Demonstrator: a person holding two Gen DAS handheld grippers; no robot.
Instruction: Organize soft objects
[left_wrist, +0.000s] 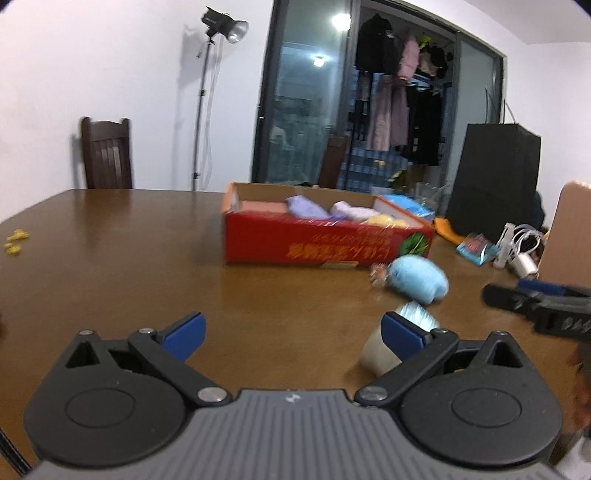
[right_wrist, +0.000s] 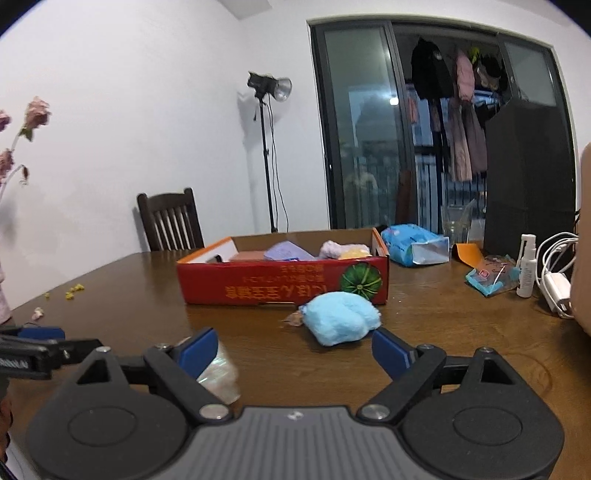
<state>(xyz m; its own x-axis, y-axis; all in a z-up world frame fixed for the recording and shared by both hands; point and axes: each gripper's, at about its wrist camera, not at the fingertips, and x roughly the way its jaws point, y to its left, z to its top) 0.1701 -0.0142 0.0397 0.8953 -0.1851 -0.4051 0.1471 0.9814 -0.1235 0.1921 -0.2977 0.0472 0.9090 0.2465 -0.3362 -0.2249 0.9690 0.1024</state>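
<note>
Hovering low, the left gripper (left_wrist: 293, 332) shows jaws apart and empty; the blue plush (left_wrist: 419, 278) lies on the table (left_wrist: 110, 258) just in front of the red box (left_wrist: 325, 240), which already holds soft items, with a shiny packet (left_wrist: 384, 349) nearer. From the right wrist, the right gripper (right_wrist: 293, 350) gapes empty too, plush (right_wrist: 340, 317) dead ahead, likely the next pick; tissue pack (right_wrist: 413, 249) beside the box.
</note>
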